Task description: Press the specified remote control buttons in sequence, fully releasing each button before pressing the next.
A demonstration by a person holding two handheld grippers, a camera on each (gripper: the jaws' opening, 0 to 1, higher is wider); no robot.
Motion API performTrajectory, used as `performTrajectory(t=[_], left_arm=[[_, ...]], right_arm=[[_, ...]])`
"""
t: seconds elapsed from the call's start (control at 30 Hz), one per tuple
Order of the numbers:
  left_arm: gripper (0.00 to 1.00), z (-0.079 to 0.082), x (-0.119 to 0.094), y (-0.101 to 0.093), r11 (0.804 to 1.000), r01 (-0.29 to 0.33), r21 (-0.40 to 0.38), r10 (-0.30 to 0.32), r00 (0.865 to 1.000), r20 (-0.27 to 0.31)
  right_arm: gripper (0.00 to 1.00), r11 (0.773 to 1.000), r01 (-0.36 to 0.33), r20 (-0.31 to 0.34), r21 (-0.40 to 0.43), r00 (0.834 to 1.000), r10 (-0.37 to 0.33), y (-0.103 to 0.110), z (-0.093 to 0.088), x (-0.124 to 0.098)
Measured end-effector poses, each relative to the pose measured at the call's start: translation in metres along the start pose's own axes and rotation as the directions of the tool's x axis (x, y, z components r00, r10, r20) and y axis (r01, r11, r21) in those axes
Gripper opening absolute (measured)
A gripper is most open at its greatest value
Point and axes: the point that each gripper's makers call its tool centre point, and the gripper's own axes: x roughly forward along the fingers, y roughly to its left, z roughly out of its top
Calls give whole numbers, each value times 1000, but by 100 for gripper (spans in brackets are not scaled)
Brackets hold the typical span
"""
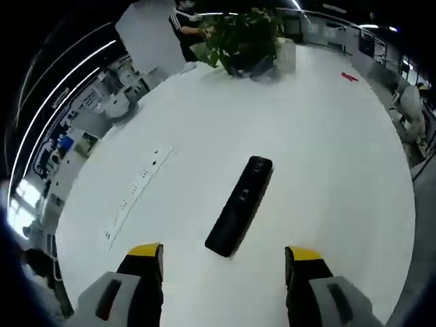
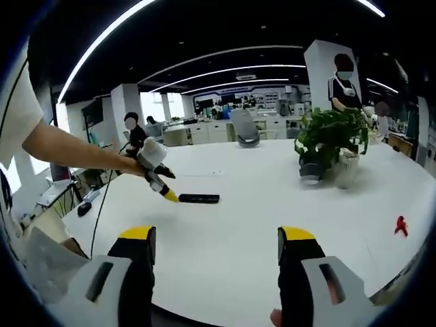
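Remote (image 1: 240,204), a slim black slab with rounded ends and a smooth, slightly glossy top, lies flat on the white matte surface (image 1: 327,157), well short of the plant (image 1: 242,37). In the left gripper view it sits just ahead of the left claw (image 1: 225,262), angled between the two yellow-tipped jaws, which stand spread wide and touch nothing. A flat white strip with small sockets (image 1: 136,194) lies on the surface to the remote's left. Beyond the remote the leafy green plant stands in a pale pot, and a small red scrap (image 1: 349,77) lies off to the plant's right.

In the right gripper view the right claw (image 2: 214,255) is also spread, holding nothing, well back from the remote (image 2: 199,198). There the left claw (image 2: 167,194), gripped by a hand, points its yellow tip down just beside the remote's end; contact cannot be told.
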Motion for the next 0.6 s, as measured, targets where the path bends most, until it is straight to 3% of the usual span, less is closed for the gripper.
performTrajectory(t=[0.17, 0.2, 0.33, 0.43, 0.6], left_arm=[[80, -2, -34, -15, 988, -13, -152, 32, 992, 122], [81, -1, -45, -18, 981, -21, -193, 53, 985, 164], [81, -8, -79, -34, 972, -44, -233, 94, 973, 209], [82, -2, -107, -47, 949, -22, -313, 121, 947, 299], [85, -2, -143, -71, 941, -34, -336, 158, 924, 349]], right_arm=[[90, 999, -27, 5, 19, 1000, 27, 5, 0, 2], [93, 999, -30, 12, 19, 999, 30, 6, 2, 2], [100, 999, -38, 33, 17, 999, 38, 8, 5, 2], [100, 999, -46, 32, 19, 998, 45, 9, 5, 3], [100, 997, -69, 50, 20, 996, 68, 14, 8, 1]])
